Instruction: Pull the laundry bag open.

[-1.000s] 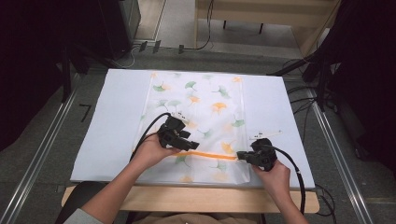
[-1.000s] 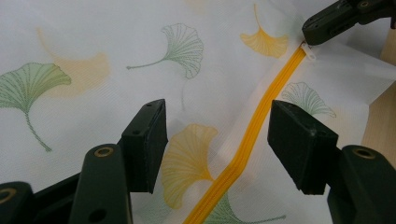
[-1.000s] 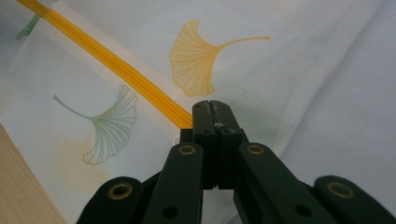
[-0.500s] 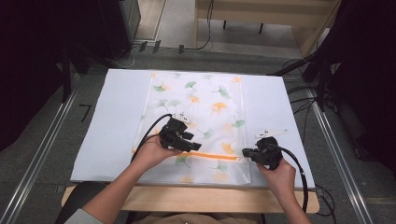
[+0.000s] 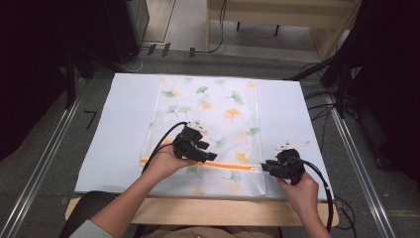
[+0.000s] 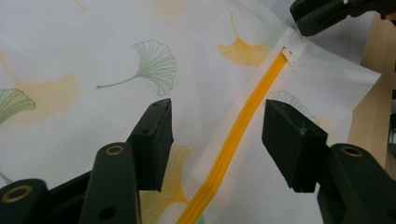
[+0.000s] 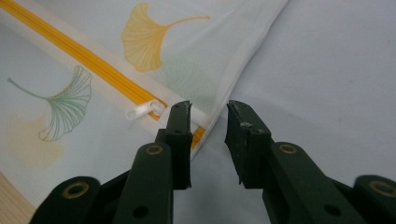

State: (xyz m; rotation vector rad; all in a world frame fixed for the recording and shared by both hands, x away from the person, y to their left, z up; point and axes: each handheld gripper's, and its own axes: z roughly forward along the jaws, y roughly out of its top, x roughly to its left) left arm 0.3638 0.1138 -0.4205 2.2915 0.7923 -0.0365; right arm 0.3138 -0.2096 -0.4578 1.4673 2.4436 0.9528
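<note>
A white mesh bag [image 5: 213, 109] printed with ginkgo leaves lies flat on the table, with an orange zipper [image 5: 233, 166] across its near end. My left gripper [image 5: 210, 156] is open over the zipper [image 6: 243, 126], one jaw on each side [image 6: 217, 112]. Its jaws have just been opening slightly and do not pinch the bag. My right gripper [image 5: 265, 166] sits at the bag's right edge, by the white zipper pull [image 7: 142, 110]. Its jaws [image 7: 209, 109] have just been opening and nothing is gripped between them. The pull [image 6: 289, 55] lies at the zipper's end, below the right gripper's tips [image 6: 327, 14].
A white sheet [image 5: 124, 124] covers the table, and the wooden front edge [image 5: 198, 210] shows below it. A small white tag [image 5: 289, 145] lies on the sheet just behind the right gripper. Cables and metal rails run along the floor on both sides.
My right gripper has shifted a little to the right, off the bag's corner. The left hand and the bag stay where they were.
</note>
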